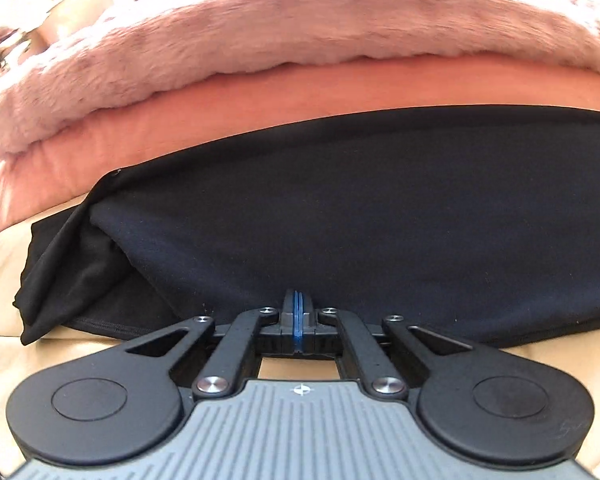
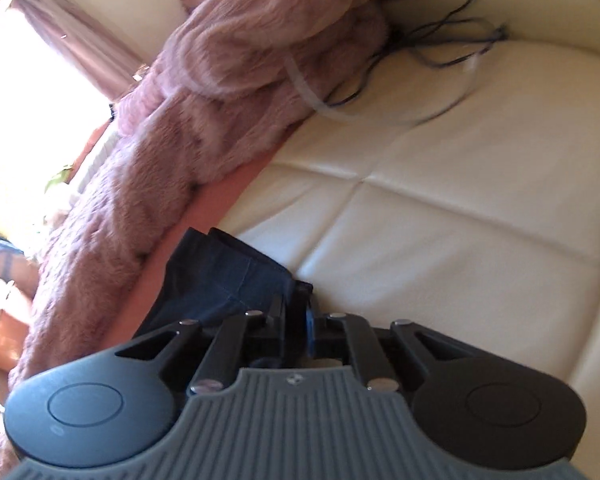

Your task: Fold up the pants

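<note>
- Pants [image 1: 359,208]: dark navy/black knit, matte, laid flat in a wide band across the cream padded surface [image 1: 4,272]; left end bunched w/ a loose flap folded under. In the right wrist view the pants [image 2: 220,276] show a stitched seam & a doubled-over end.
- Left gripper [image 1: 298,300]: fingers pressed together, blue pads meeting, tips right at the near edge of the pants; looks pinched on that hem, though cloth between the pads is hard to make out.
- Right gripper [image 2: 300,308]: fingers drawn together at the pants' corner, dark cloth bunched at the tips; view is tilted & blurred.
- Pants lie just ahead of both grippers, stretching away from the tips.
- Beyond the pants: salmon sheet [image 1: 260,108] strip, then fluffy pink blanket [image 1: 300,28] heaped along the far side.
- Right wrist view, far: grey cables [image 2: 431,52] loose on the cream surface; curtain [image 2: 80,36] by a bright window.
</note>
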